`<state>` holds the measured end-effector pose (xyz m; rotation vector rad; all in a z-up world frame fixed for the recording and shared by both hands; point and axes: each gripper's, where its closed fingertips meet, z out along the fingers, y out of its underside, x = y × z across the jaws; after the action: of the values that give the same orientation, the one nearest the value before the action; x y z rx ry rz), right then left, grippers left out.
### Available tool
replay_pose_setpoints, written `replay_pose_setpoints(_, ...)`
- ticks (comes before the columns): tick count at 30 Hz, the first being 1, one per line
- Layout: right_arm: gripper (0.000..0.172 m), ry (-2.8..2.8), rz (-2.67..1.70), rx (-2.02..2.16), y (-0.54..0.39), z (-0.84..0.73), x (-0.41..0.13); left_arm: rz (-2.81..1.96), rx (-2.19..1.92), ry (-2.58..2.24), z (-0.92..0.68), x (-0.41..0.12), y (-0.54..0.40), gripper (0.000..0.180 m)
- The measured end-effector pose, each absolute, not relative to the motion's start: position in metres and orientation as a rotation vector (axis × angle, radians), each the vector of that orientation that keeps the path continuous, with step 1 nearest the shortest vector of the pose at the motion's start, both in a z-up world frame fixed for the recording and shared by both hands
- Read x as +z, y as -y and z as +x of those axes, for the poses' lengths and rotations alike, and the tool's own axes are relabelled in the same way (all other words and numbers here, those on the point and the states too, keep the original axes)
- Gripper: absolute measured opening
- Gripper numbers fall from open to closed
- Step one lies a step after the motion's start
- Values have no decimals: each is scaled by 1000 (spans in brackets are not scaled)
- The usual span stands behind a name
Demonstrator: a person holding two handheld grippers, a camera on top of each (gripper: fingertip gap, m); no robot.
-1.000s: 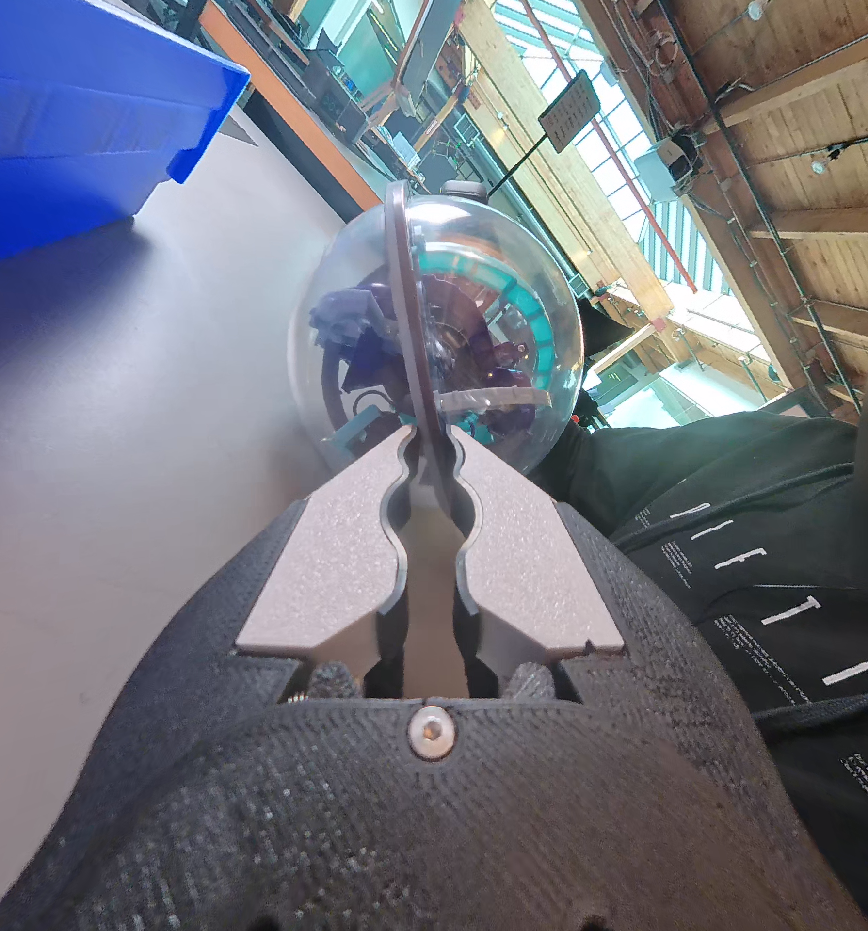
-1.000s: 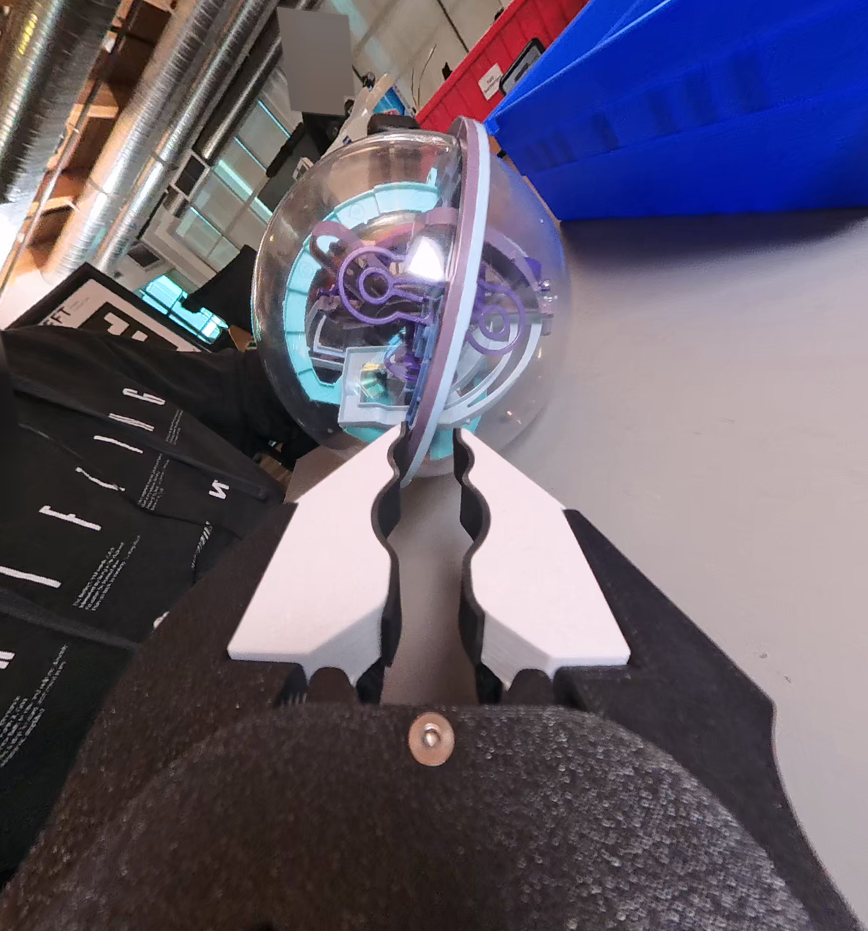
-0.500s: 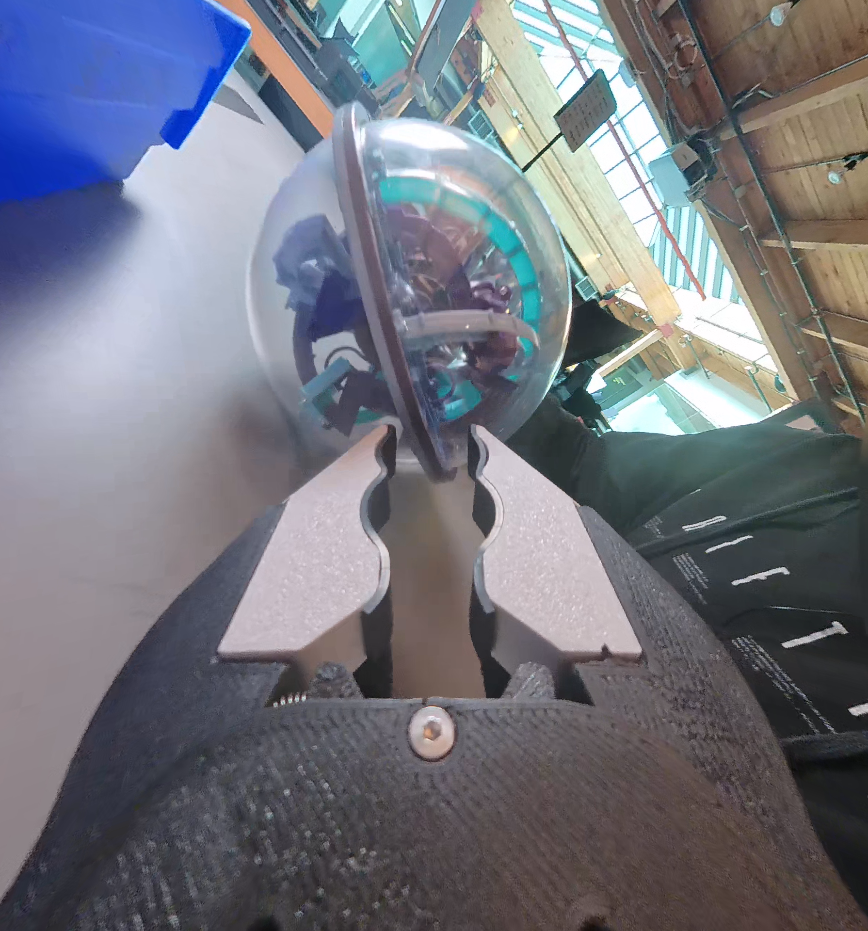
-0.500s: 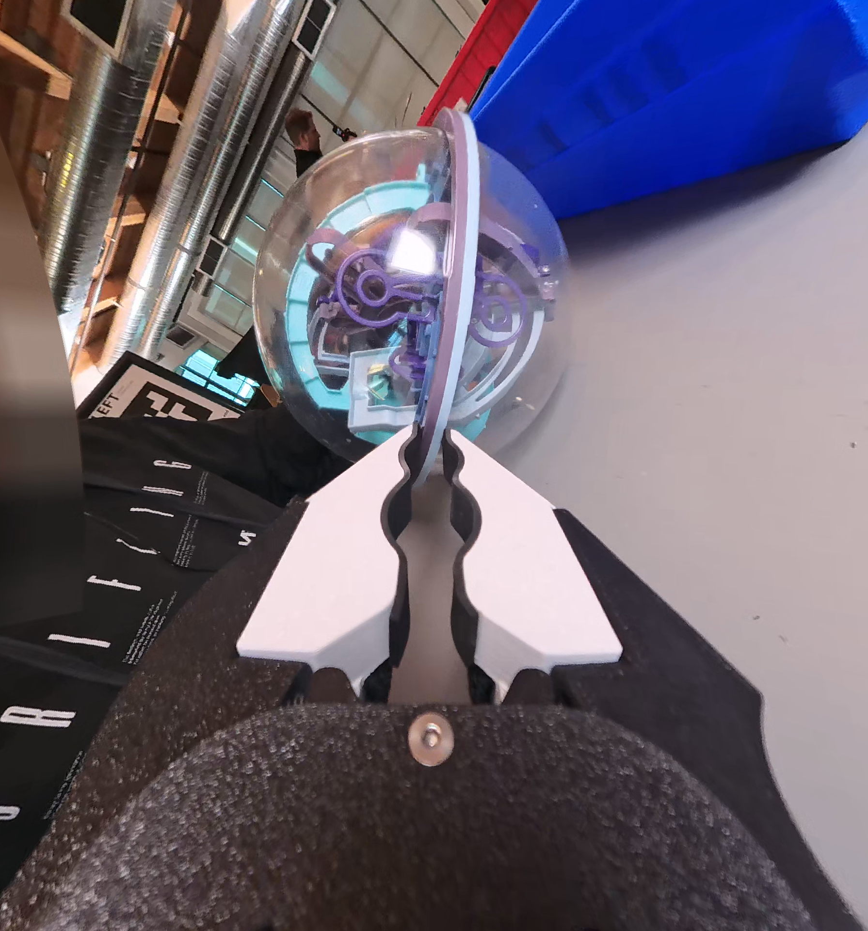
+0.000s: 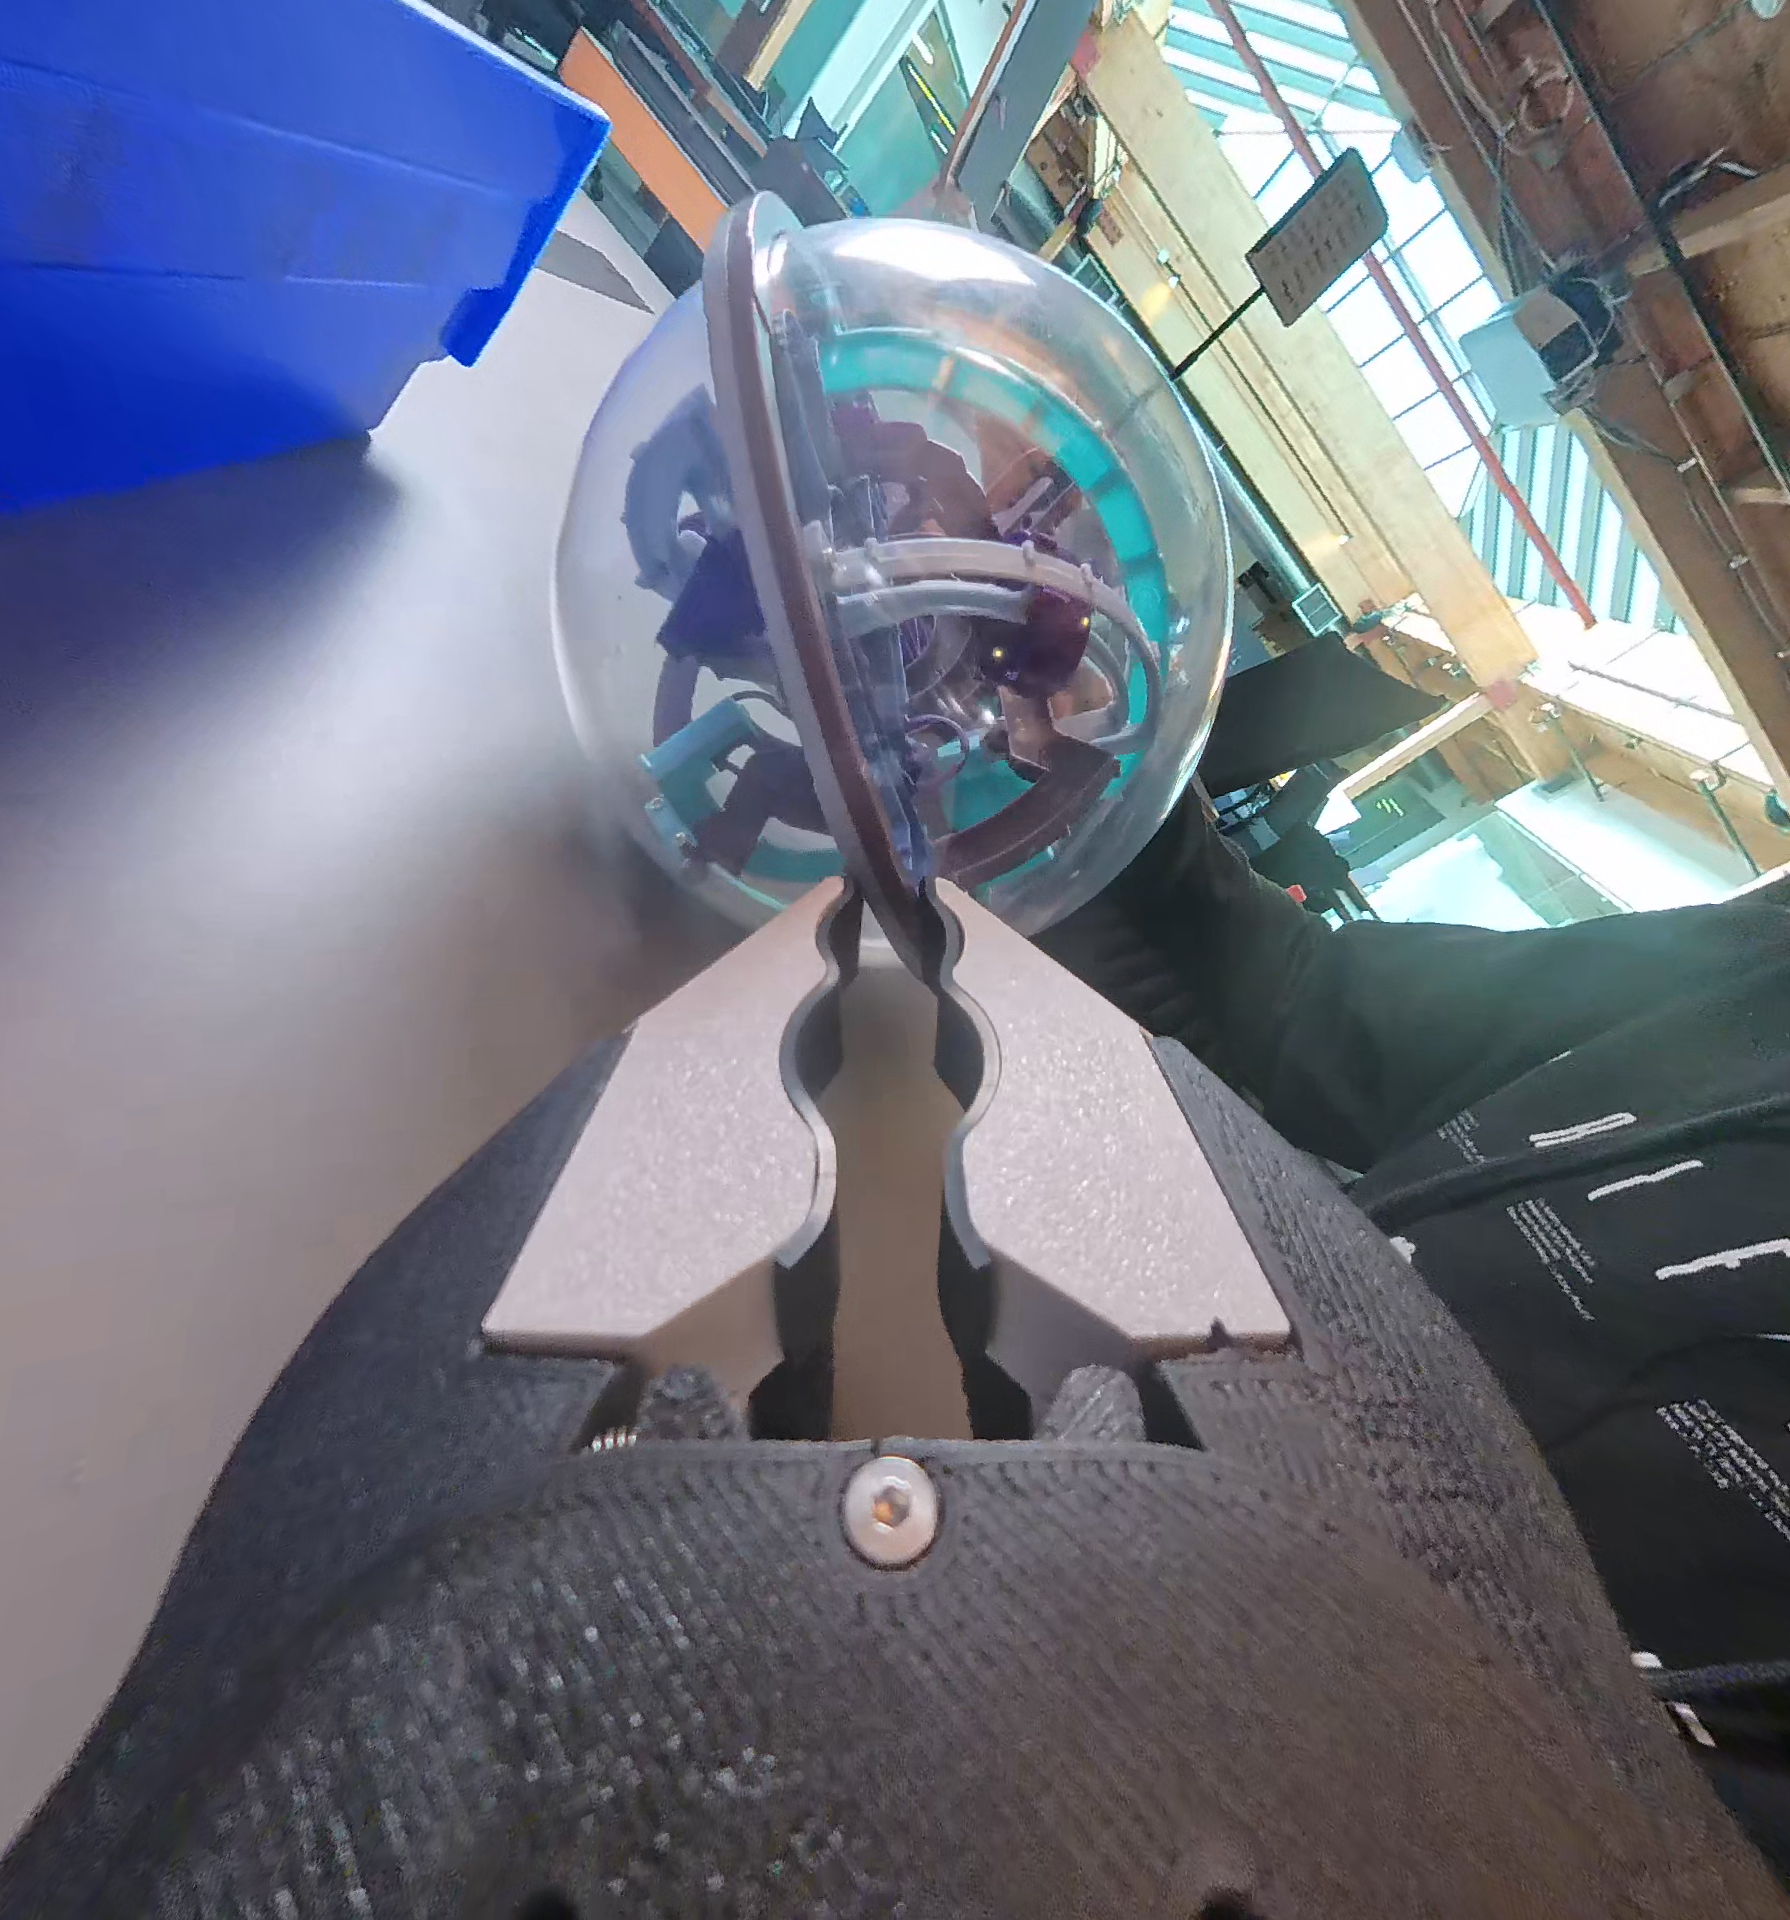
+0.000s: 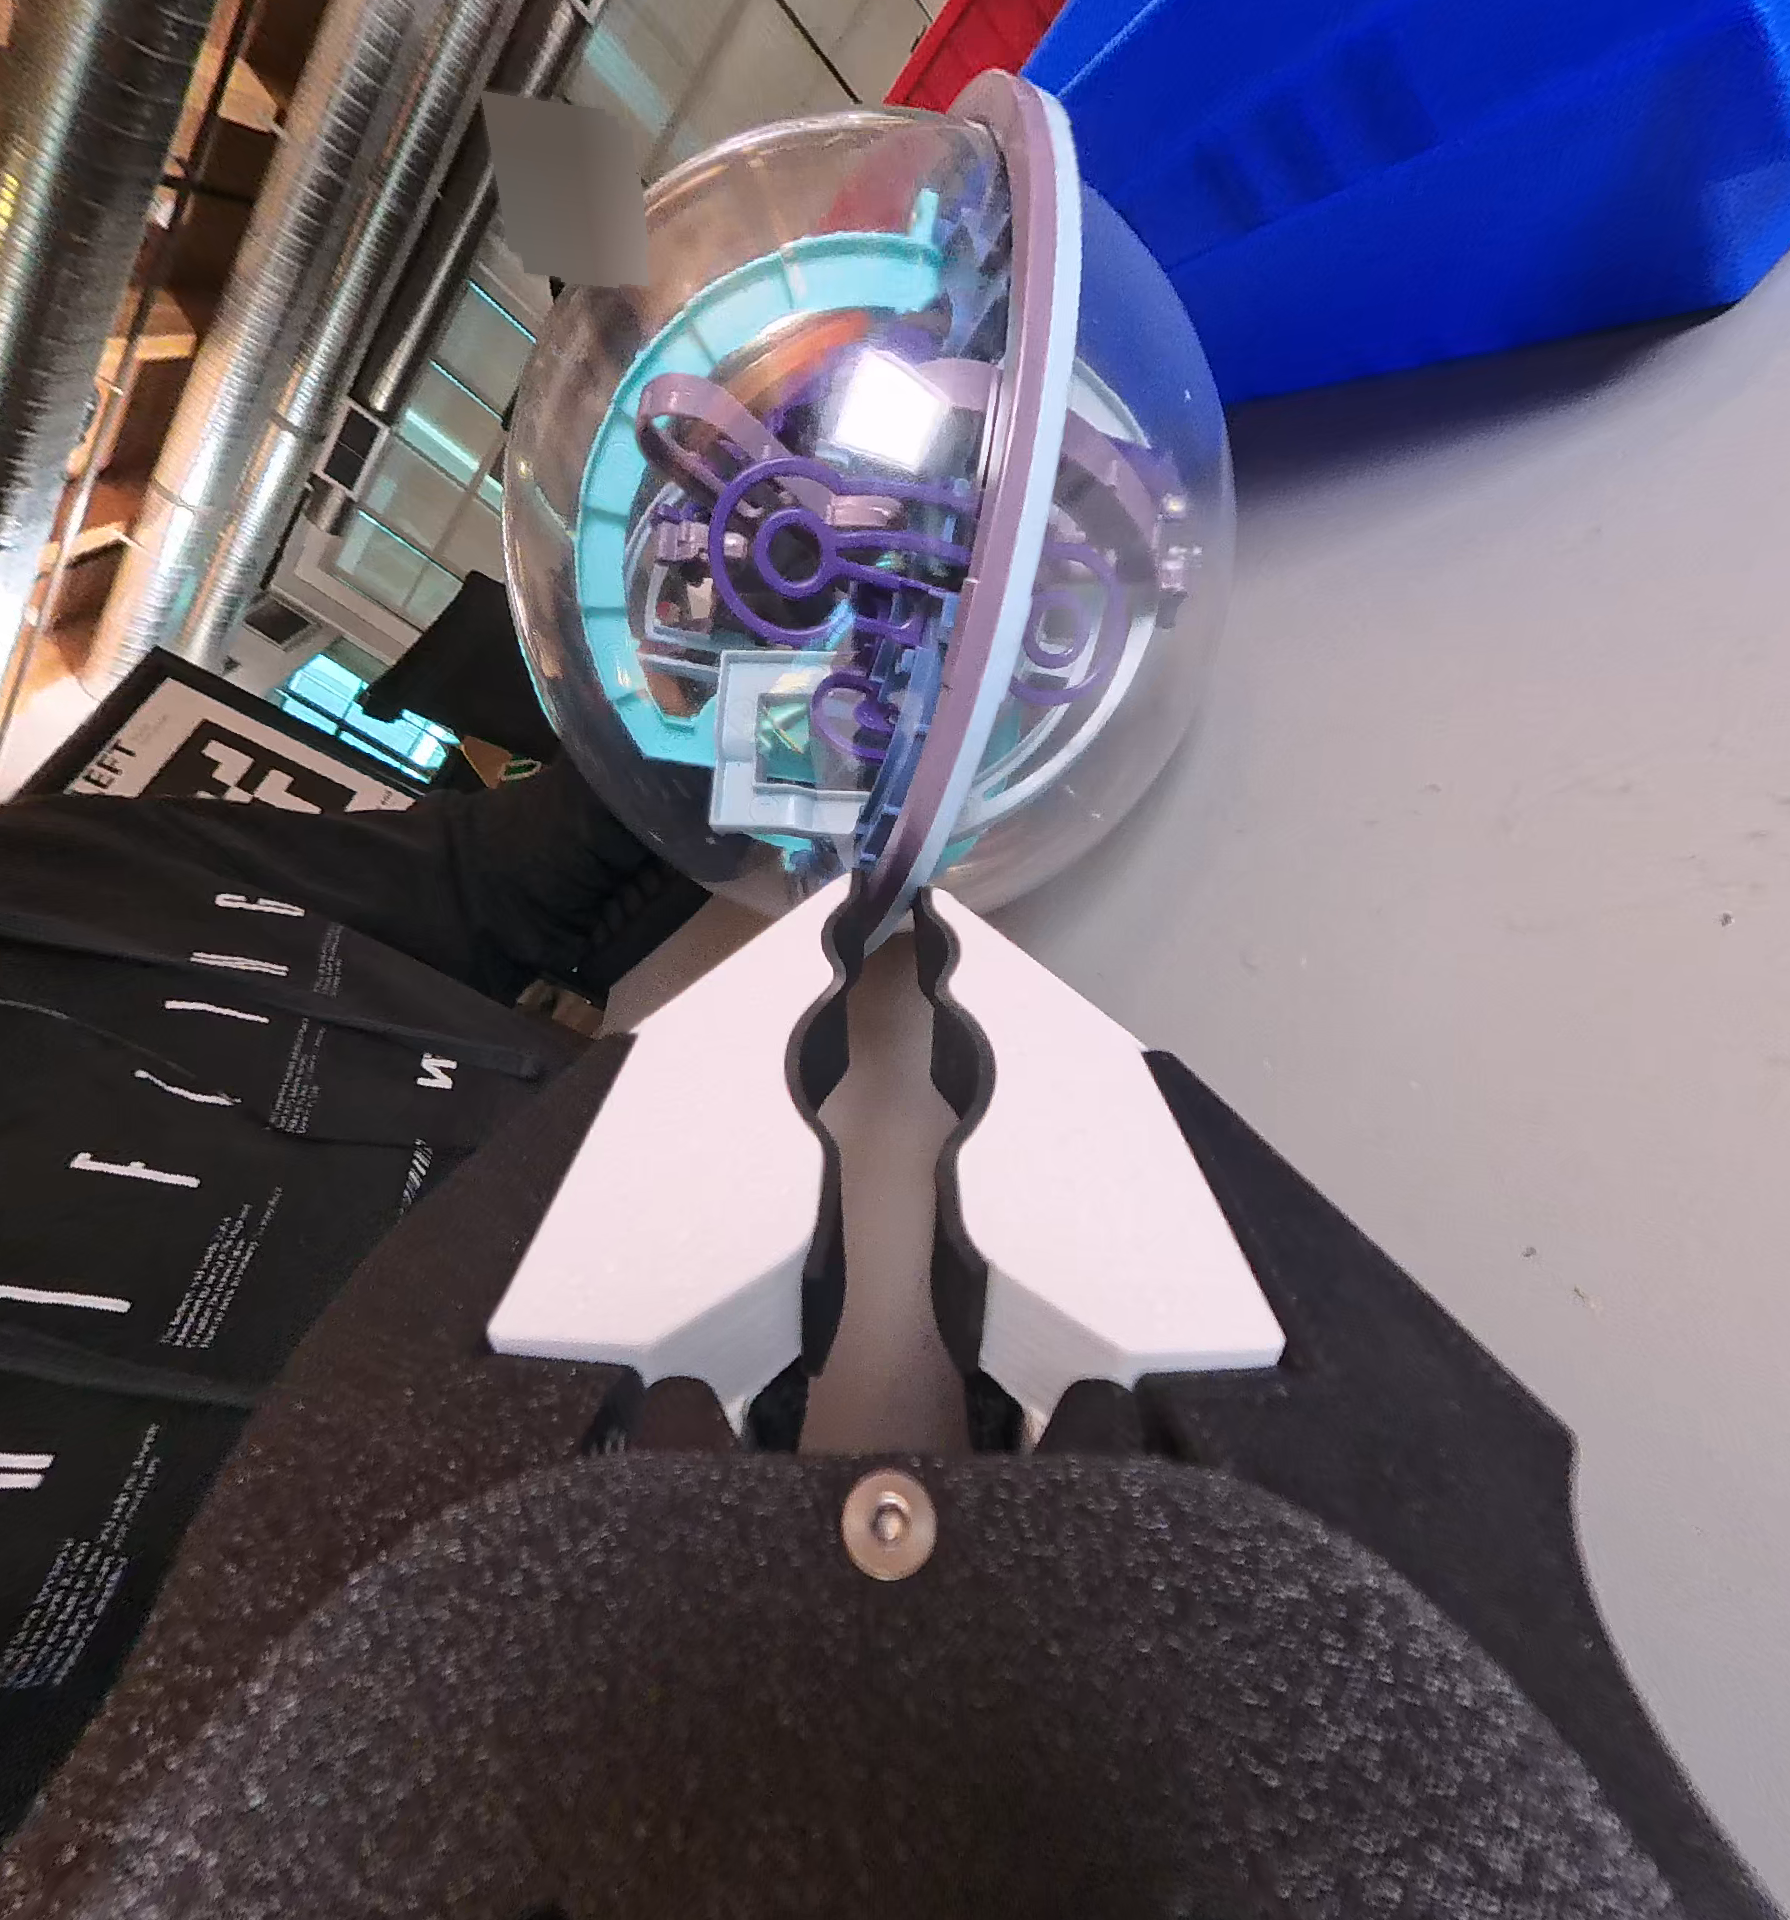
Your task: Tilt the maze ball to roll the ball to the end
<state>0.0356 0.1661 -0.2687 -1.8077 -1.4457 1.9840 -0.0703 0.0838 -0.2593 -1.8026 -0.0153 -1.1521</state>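
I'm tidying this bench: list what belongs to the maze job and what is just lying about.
Job: maze ball, left gripper and right gripper, both shut on its rim.
Lying about: blue bin, red bin, black printed cloth.

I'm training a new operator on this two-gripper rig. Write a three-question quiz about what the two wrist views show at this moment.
1. True or false: the left gripper is clamped on the flat purple rim ring of the clear plastic maze ball.
2. What lies behind the maze ball on the grey table? A: blue plastic bin. B: green bucket. C: cardboard box.
3. Fill in: the right gripper has ___ fingers.

Key: 1 true; 2 A; 3 white.
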Motion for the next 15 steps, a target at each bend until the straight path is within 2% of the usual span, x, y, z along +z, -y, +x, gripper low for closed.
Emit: replay_pose_setpoints(15,5,1469,-1675,1969,-166,40,-259,-1787,-1123,-80,-61,-253,-79,8)
